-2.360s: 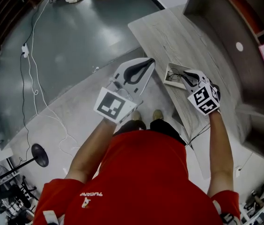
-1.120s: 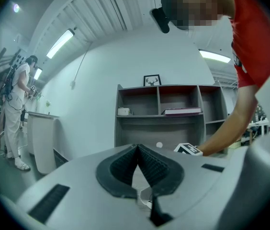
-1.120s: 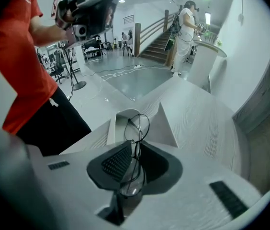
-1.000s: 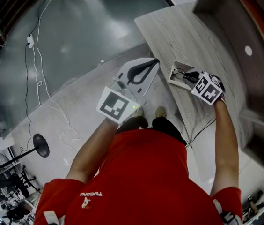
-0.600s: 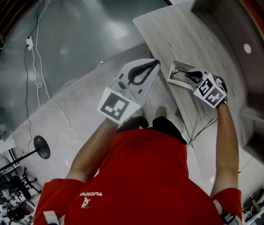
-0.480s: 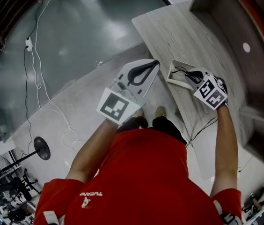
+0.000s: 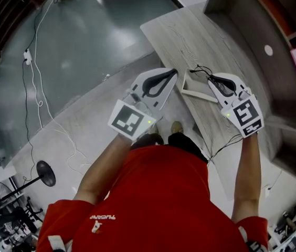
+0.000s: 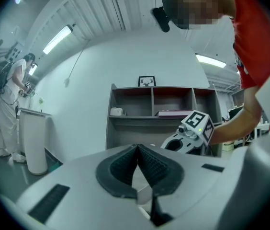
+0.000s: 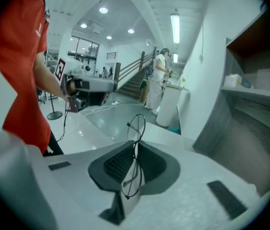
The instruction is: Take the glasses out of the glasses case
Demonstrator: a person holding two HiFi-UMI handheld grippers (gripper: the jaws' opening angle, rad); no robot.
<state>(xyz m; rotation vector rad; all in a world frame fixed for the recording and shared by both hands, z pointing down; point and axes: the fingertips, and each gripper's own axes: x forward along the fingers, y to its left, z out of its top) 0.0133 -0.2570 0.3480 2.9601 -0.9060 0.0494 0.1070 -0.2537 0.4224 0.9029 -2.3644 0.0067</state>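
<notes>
Right hand-held gripper (image 7: 211, 79): pads pressed onto the thin black glasses (image 9: 136, 150), pinching the wire frame edge-on between them.
Glasses: out of the case, carried by the right hand-held gripper alone; one round lens rim sticks out past the jaw tips, the other hangs in the gap behind the pads.
Case (image 7: 198, 95): white, lying open on the counter (image 7: 190, 35) near its front edge, just beside the right jaw tips in the head view.
Left hand-held gripper (image 7: 171, 72): jaws pressed together with nothing between them, held off the counter's edge over the floor, beside the case.
</notes>
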